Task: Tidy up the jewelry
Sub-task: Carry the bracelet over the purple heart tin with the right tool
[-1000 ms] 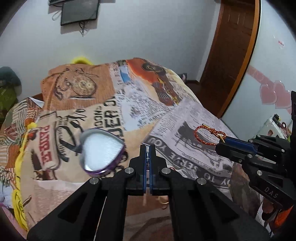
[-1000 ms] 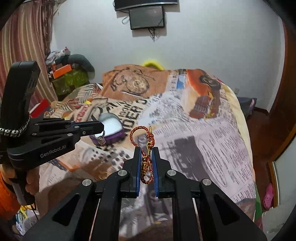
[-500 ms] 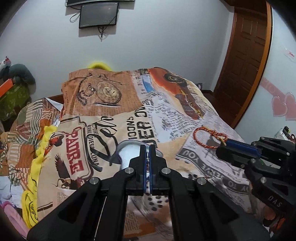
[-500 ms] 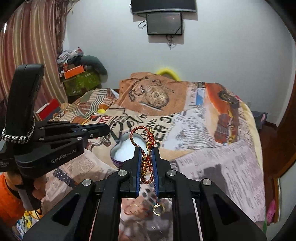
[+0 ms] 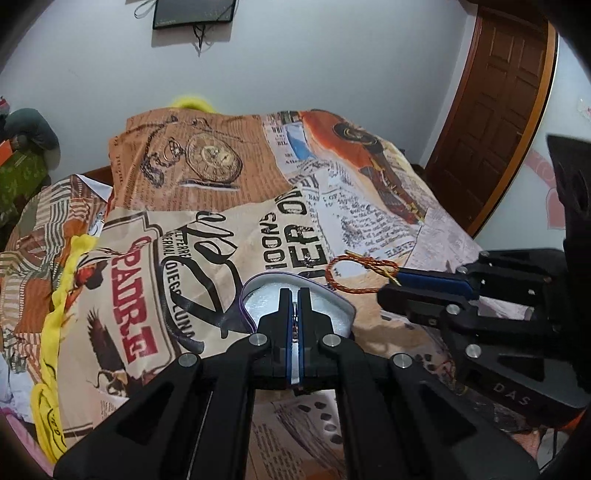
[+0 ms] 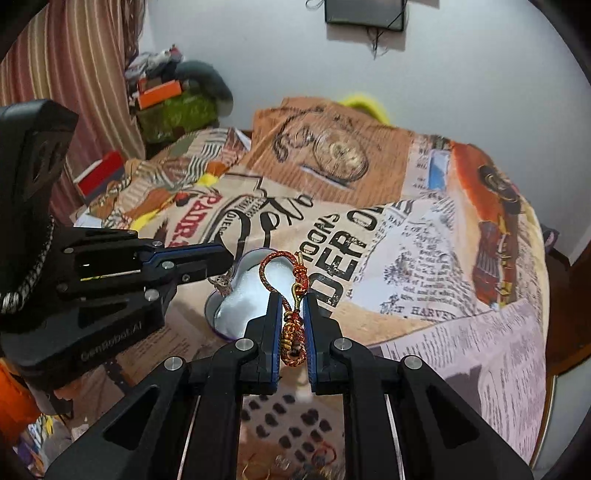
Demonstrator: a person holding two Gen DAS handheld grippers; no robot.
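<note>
Only right wrist view shows right gripper (image 6: pixel 290 325) clamping bracelet (image 6: pixel 293 328); left gripper (image 5: pixel 294 314) jaws together.

A heart-shaped tin (image 6: pixel 243 295) is sitting on the bedspread (image 5: pixel 229 221) near its front end, and both grippers are hanging over it. The left gripper (image 5: pixel 294 295) is coming in from the left, its fingertips reaching above the tin's left lobe, with something small hanging beneath them that is too blurred to identify. The right gripper (image 6: pixel 291 299) is standing before the tin, pinching a cord bracelet (image 6: pixel 291 291) whose loop is rising beyond the fingertips, over the tin's inside. Behind the bed, a screen (image 5: pixel 194 14) is hanging on the wall. To the right a door (image 5: pixel 495 110) is standing; to the left, a curtain (image 6: pixel 70 66) and piled things are lying.
</note>
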